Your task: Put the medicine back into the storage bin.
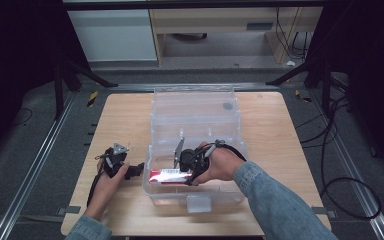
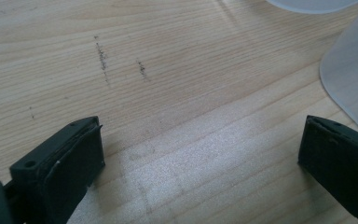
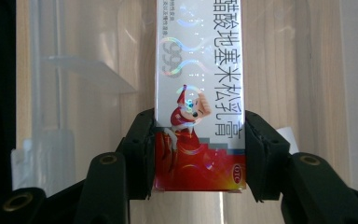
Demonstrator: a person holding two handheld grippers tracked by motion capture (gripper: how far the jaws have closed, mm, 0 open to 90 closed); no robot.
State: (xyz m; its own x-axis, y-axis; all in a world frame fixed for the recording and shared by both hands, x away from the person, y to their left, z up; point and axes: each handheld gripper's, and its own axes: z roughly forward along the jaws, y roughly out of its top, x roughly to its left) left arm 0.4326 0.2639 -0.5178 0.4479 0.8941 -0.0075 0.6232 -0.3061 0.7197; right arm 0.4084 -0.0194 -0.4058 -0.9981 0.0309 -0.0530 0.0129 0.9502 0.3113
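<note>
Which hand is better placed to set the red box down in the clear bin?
Right. The right gripper is shut on the red box, already inside the clear bin. The left gripper stands open over the table, outside the bin.

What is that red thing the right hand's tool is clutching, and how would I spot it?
Find the clear plastic storage box in the middle of the pale wooden table. In its near compartment the right gripper clamps a long red and silver carton. It alone carries colour: Chinese lettering, a cartoon figure and shiny holographic print.
</note>
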